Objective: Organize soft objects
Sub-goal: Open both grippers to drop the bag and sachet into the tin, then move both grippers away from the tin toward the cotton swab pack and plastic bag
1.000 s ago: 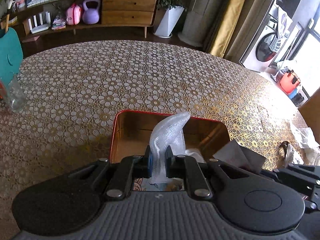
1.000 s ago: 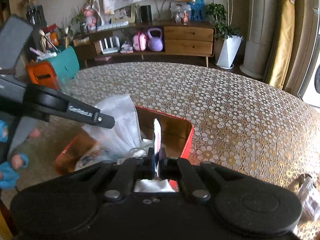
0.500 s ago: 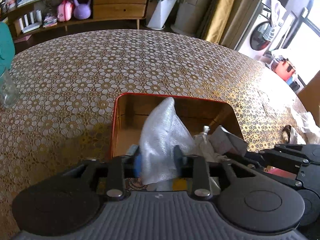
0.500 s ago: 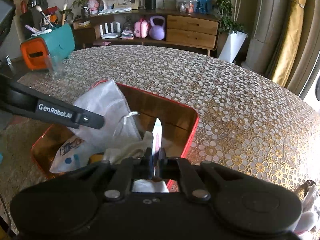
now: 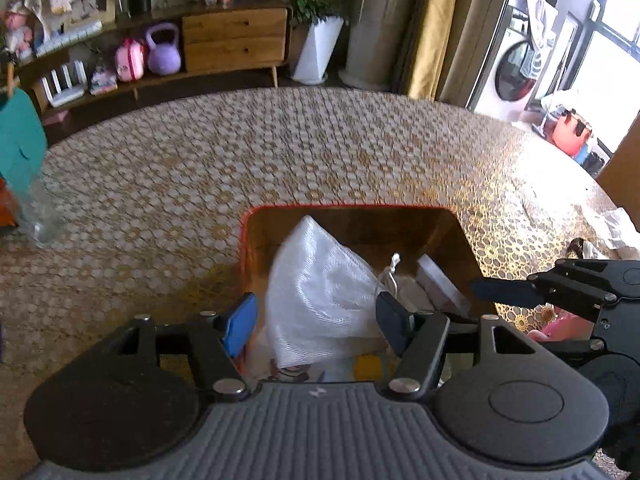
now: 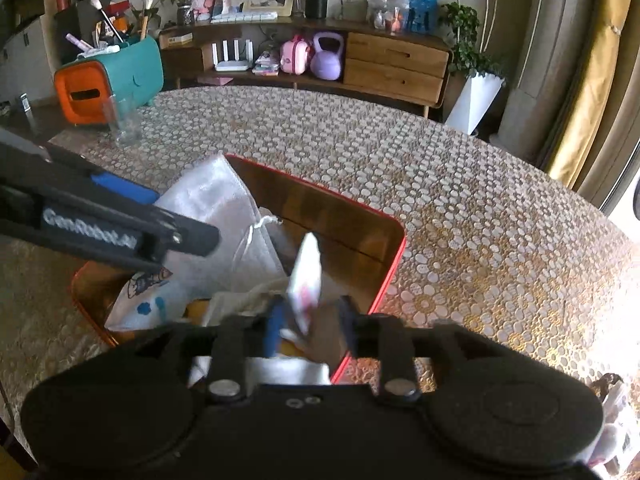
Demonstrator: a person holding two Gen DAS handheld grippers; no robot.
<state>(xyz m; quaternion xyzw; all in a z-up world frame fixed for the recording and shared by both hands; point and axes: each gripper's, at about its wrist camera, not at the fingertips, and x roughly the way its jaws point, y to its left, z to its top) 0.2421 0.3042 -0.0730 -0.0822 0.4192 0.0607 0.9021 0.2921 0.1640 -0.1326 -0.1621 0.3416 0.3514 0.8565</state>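
A red-rimmed box (image 5: 440, 209) (image 6: 394, 248) stands on the patterned table and holds several soft things. A white mesh bag (image 5: 320, 296) (image 6: 216, 208) leans inside it between the wide-open jaws of my left gripper (image 5: 316, 320), free of the pads. My right gripper (image 6: 310, 326) is open over the box's near right side; a small white and pink packet (image 6: 306, 280) stands loose between its jaws. A drawstring pouch (image 6: 248, 300) and a cartoon-printed cloth (image 6: 144, 300) lie in the box. The right gripper also shows in the left wrist view (image 5: 504, 292).
A clear glass (image 6: 122, 122) and a teal and orange organiser (image 6: 112, 80) stand at the table's far left. White soft items (image 5: 620, 228) and a dark cord (image 5: 576, 246) lie on the table right of the box. A sideboard and plant stand beyond.
Both grippers have opened. The left let go of the white mesh bag, which now leans in the box. The right let go of the white and pink packet.
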